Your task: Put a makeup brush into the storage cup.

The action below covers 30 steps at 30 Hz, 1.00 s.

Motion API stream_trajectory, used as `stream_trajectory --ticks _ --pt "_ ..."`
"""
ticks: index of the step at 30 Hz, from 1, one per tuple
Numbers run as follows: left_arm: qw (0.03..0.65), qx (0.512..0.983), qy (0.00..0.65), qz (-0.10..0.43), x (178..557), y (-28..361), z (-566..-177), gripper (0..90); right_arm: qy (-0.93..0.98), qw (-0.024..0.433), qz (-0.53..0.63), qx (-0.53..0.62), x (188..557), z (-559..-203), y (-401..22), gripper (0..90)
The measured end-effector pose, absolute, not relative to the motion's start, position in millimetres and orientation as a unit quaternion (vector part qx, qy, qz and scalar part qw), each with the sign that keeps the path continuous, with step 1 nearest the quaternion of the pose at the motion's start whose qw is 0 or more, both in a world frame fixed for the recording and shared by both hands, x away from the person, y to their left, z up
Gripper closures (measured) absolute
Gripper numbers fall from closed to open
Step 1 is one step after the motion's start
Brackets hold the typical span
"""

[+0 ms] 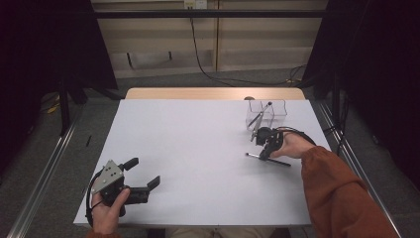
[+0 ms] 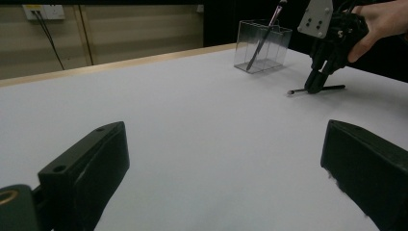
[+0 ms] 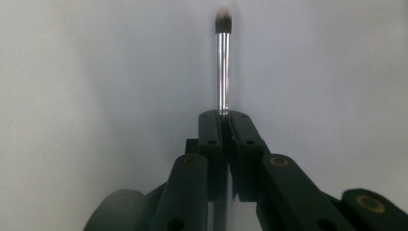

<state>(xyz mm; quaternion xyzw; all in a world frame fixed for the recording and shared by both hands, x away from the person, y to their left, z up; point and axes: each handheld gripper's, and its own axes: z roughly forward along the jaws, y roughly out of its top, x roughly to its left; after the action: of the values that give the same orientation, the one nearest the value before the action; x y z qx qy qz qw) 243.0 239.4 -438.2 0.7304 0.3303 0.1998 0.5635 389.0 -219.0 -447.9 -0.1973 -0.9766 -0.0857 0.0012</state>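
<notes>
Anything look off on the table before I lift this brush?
Nothing stands out. The right gripper is shut on the makeup brush, which lies flat on the white table. The clear organizer stands upright with another brush leaning inside. The left gripper is open, well clear.

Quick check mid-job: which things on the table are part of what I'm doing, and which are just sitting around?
In the job:
- makeup brush, clamped in the right claw
- clear holder with another brush standing inside

Just about:
- left claw, open, idle
- wall cable
</notes>
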Motion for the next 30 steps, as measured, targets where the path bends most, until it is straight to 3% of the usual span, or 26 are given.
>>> stream_trajectory --ticks 30 --pt "0.562 0.729 0.332 0.205 243 240 -438 2.9 -0.933 -0.048 -0.231 -0.271 375 -407 -251 85.1"
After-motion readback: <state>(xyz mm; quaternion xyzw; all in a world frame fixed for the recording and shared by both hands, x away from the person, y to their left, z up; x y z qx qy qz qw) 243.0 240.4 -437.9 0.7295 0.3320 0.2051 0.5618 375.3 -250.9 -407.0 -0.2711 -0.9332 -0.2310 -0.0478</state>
